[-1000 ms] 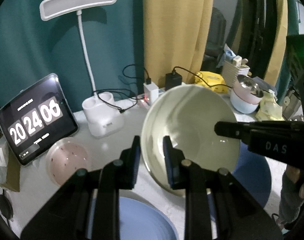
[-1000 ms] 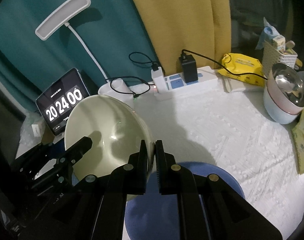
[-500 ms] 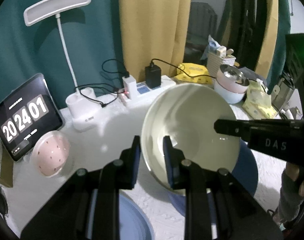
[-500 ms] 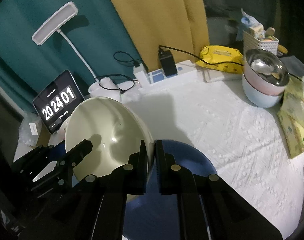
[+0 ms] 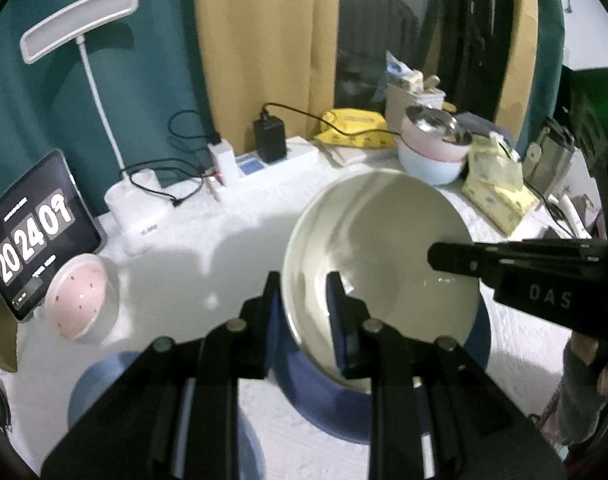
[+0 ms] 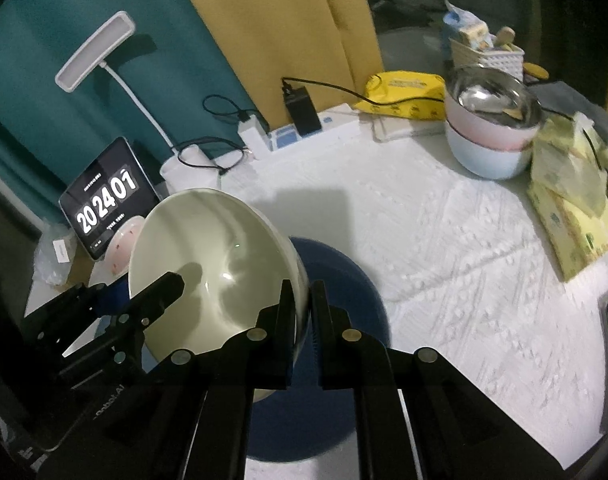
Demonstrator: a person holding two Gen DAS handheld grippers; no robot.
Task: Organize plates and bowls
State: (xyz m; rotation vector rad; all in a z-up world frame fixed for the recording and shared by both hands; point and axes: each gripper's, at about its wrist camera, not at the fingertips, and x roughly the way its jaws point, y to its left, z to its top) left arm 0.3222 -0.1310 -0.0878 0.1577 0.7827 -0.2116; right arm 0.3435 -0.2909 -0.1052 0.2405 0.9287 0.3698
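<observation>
A large cream bowl (image 5: 384, 248) (image 6: 216, 264) hangs tilted just above a dark blue plate (image 5: 324, 408) (image 6: 344, 280) on the white tablecloth. My left gripper (image 5: 304, 292) is shut on the bowl's near rim, one finger inside and one outside. My right gripper (image 6: 302, 296) pinches the opposite rim, its jaws almost together. Each gripper shows in the other's view: the right gripper (image 5: 504, 264) reaches in from the right, and the left gripper (image 6: 144, 304) comes in from the lower left. The bowl hides most of the plate's middle.
A pink dotted bowl (image 5: 78, 296) sits at the left by a tablet clock (image 5: 32, 232). A lighter blue plate (image 5: 96, 380) lies near left. A stack of bowls (image 6: 492, 136) topped by a steel one stands back right, beside yellow packets (image 6: 572, 208). Lamp (image 5: 80, 20), power strip and cables line the back.
Both grippers have carried the cream bowl to the right and slightly lower. It now hangs over the dark blue plate, which earlier lay off to its right. The grips are unchanged.
</observation>
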